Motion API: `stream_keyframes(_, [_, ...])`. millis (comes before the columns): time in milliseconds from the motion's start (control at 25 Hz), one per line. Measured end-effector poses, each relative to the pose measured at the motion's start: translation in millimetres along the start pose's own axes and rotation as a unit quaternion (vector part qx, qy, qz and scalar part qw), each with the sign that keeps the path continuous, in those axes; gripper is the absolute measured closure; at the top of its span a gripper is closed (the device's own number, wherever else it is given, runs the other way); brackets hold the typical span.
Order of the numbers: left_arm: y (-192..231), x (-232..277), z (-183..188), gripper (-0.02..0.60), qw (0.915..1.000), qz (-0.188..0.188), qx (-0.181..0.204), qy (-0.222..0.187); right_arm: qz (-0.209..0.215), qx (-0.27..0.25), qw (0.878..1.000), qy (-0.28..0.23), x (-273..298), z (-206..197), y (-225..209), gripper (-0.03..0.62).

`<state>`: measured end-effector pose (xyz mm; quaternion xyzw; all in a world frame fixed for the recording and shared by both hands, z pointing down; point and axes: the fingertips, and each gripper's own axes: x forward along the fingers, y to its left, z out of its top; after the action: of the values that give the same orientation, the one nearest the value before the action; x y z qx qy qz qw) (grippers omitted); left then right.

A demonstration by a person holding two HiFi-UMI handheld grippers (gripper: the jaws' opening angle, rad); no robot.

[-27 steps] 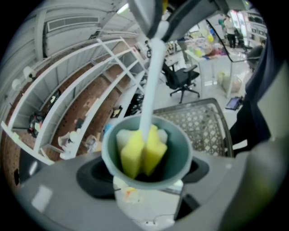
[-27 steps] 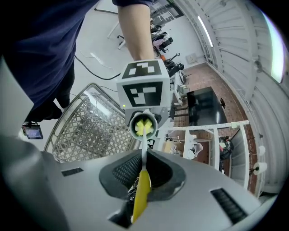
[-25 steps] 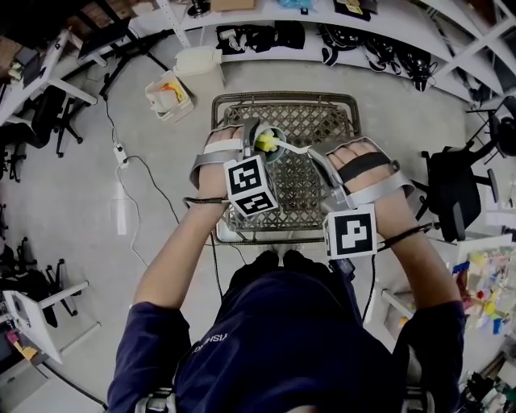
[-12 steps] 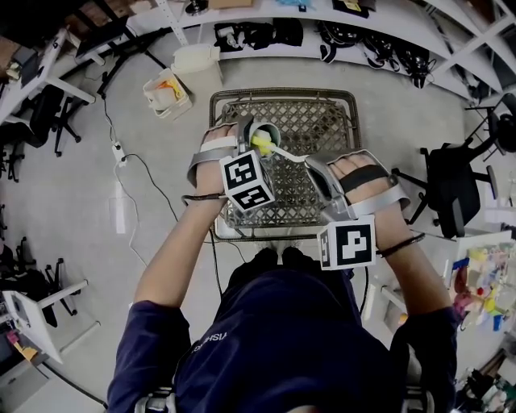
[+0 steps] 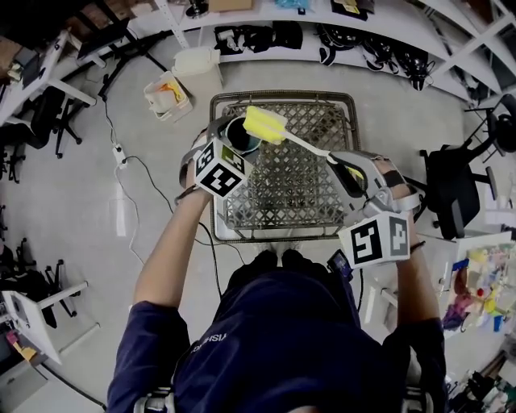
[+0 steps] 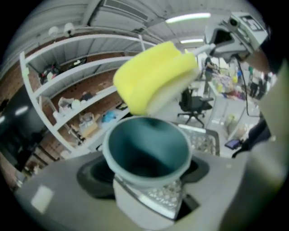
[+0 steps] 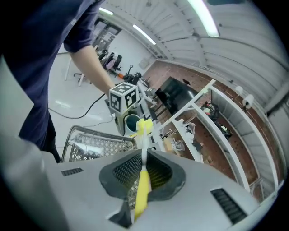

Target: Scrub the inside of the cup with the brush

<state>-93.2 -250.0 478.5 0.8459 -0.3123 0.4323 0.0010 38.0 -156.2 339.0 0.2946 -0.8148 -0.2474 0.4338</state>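
My left gripper (image 5: 232, 139) is shut on a teal cup (image 5: 242, 135), with the cup's mouth tilted up toward the brush. In the left gripper view the cup (image 6: 146, 151) sits between the jaws and its inside is empty. The brush's yellow sponge head (image 6: 156, 76) hovers just above the rim, outside the cup. My right gripper (image 5: 345, 171) is shut on the brush's yellow handle (image 7: 142, 189). The white stem runs from there to the sponge head (image 5: 266, 125) over the cup (image 7: 132, 122).
A wire basket (image 5: 298, 193) stands on the floor under both grippers. A white bin (image 5: 169, 93) and a canister (image 5: 197, 60) lie to the back left, with a cable (image 5: 153, 181) at the left. Shelving (image 5: 339, 16) runs along the back, and an office chair (image 5: 451, 185) is at the right.
The sponge head has come up out of the cup and now hangs above its rim. The left gripper and cup shifted left and tilted; the right gripper moved right.
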Motion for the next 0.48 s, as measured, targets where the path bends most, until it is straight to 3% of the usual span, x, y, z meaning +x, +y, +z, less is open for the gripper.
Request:
stream_keyframes(200, [-1,-15,12,0.196,0.9974,-0.017,-0.054,-0.046,-0.03,0.117,0.99,-0.073,-8,-1,-29,0.563])
stream_keyframes(480, [-20,-34,33,0.196,0.9907,-0.028,-0.088,-0.1,-0.039,0.32,0.932,-0.163,-20,-16,-60,0.563])
